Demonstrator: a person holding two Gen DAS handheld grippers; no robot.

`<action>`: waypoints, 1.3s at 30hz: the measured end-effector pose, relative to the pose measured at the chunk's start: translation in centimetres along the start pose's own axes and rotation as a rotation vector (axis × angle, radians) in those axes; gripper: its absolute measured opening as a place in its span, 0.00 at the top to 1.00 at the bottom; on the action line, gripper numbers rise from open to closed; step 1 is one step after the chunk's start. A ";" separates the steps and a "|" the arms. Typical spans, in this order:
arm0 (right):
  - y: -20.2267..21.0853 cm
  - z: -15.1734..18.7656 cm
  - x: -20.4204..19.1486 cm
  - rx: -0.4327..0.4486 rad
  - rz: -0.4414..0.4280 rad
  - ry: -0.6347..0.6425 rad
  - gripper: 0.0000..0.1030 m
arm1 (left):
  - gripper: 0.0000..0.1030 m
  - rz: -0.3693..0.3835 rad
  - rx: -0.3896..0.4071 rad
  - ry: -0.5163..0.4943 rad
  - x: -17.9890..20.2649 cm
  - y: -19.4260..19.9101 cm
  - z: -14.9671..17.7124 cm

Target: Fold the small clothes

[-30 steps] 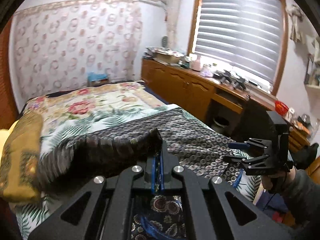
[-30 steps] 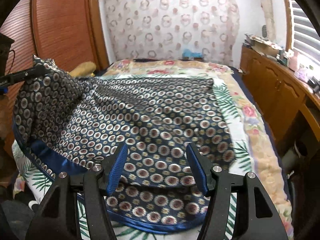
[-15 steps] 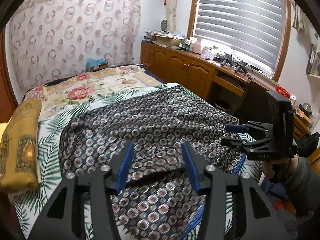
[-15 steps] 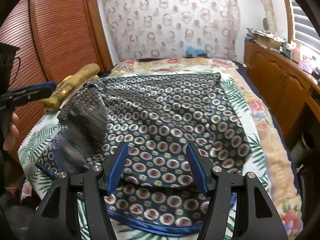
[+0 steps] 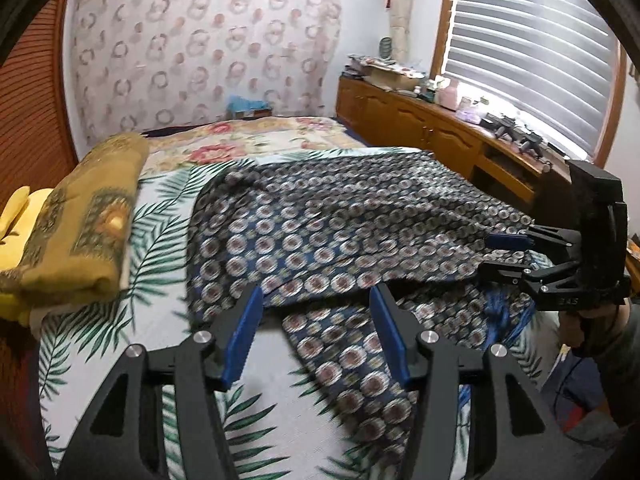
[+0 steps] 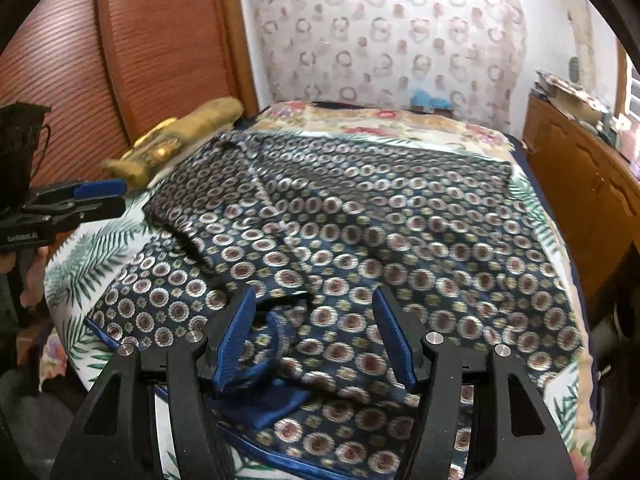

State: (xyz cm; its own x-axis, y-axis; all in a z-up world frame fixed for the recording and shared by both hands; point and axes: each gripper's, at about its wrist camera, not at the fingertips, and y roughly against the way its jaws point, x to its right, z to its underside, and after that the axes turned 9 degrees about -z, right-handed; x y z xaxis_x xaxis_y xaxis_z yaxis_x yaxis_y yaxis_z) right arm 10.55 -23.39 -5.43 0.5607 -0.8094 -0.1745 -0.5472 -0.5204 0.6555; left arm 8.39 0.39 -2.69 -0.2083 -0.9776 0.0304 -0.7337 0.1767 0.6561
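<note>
A dark blue garment point(image 5: 340, 232) printed with round medallions lies spread on the bed, one part folded over itself; it also fills the right wrist view point(image 6: 360, 232). A blue-lined edge point(image 6: 264, 360) is turned up at its near end. My left gripper point(image 5: 316, 332) is open and empty above the garment's near left edge. My right gripper point(image 6: 314, 336) is open and empty over the near end. Each gripper shows in the other's view, the right point(image 5: 516, 252) at the garment's right side, the left point(image 6: 96, 196) at the bed's left.
The bed has a palm-leaf sheet point(image 5: 160, 240) and a floral cover point(image 5: 248, 140) further back. A folded yellow-brown blanket point(image 5: 88, 216) lies on the left. Wooden cabinets point(image 5: 420, 136) with clutter run under the window on the right. A wooden wardrobe point(image 6: 152, 40) stands left.
My left gripper has opened and let go of the garment, which has dropped folded onto the bed. The left gripper has drawn back towards the bed's near left. The right gripper stays open.
</note>
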 end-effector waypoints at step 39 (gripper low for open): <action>-3.5 -3.0 -3.6 -0.031 -0.008 0.216 0.99 | 0.47 -0.022 0.019 0.034 -0.8 0.4 2.0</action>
State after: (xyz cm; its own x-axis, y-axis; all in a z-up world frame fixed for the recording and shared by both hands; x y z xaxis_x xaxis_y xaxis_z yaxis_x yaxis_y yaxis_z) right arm 12.29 -17.83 -4.87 0.6870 -0.7264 -0.0203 -0.5247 -0.5151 0.6777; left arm 6.98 1.46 -3.96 -0.1700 -0.9845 0.0422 -0.7503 0.1571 0.6422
